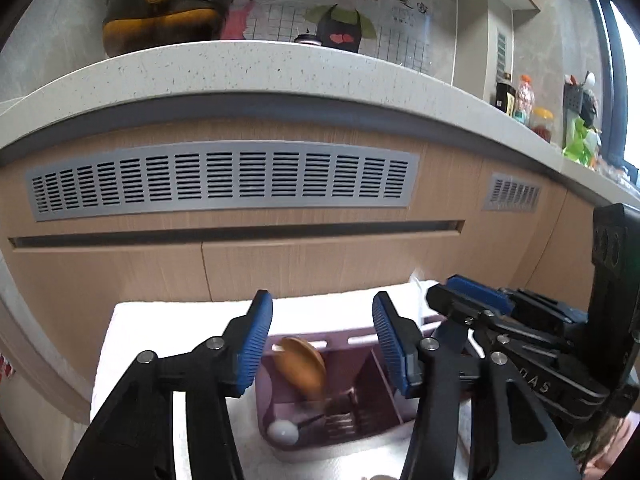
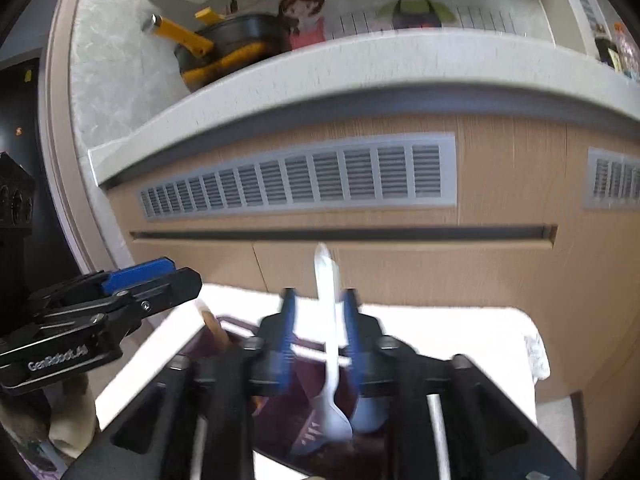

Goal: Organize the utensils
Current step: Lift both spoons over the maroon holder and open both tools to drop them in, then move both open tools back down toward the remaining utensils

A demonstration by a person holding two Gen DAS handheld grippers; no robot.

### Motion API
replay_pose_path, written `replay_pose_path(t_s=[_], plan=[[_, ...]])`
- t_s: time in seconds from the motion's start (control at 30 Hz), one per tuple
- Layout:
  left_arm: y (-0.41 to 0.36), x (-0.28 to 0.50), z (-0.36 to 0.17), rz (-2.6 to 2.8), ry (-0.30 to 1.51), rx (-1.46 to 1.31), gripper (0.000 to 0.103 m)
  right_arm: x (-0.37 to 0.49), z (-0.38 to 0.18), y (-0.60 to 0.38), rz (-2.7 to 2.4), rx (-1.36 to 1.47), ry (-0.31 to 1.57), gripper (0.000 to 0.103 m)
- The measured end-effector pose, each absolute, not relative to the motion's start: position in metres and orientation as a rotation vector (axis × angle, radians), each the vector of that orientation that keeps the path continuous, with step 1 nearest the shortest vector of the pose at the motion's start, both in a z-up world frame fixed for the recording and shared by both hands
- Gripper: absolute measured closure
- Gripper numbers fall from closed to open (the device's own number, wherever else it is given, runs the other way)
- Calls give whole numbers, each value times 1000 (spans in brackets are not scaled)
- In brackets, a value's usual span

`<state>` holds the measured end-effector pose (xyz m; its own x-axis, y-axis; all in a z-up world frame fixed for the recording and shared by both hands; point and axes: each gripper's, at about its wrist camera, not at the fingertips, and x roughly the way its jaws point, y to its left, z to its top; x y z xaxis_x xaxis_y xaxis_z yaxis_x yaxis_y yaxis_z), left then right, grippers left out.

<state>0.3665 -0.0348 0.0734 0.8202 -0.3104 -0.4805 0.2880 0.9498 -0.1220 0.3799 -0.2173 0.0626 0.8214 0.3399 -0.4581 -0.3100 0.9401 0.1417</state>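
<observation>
A purple utensil holder (image 1: 352,354) stands on a white cloth (image 1: 160,320) in front of a wooden cabinet. A wooden spoon (image 1: 302,364) leans in its left compartment, bowl up, between the wide-apart blue pads of my left gripper (image 1: 323,344), and neither pad touches it. A white round-ended utensil (image 1: 283,431) lies at the holder's front. In the blurred right wrist view, a white plastic spoon (image 2: 331,332) stands bowl down over the holder (image 2: 276,416), loose between the parted fingers of my right gripper (image 2: 320,336). The two grippers are side by side (image 1: 452,300) (image 2: 172,280).
A speckled countertop (image 1: 280,64) juts out above the cabinet and its grey vent grille (image 1: 220,180). On it are a dark pot with a yellow handle (image 1: 168,12) and bottles and jars (image 1: 520,100) at the right. The cloth (image 2: 440,328) extends right of the holder.
</observation>
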Motion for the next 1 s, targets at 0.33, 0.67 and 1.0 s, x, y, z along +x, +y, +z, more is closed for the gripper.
replay_pose_path(t_s=[0.33, 0.67, 1.0], plan=[[-16, 315, 49, -298, 613, -76, 45, 328, 60, -238, 259, 27, 540, 65], [-10, 236, 12, -310, 732, -75, 35, 246, 35, -237, 228, -68, 619, 33], [-33, 181, -38, -431, 902, 32, 30, 196, -19, -222, 211, -228, 773, 24]])
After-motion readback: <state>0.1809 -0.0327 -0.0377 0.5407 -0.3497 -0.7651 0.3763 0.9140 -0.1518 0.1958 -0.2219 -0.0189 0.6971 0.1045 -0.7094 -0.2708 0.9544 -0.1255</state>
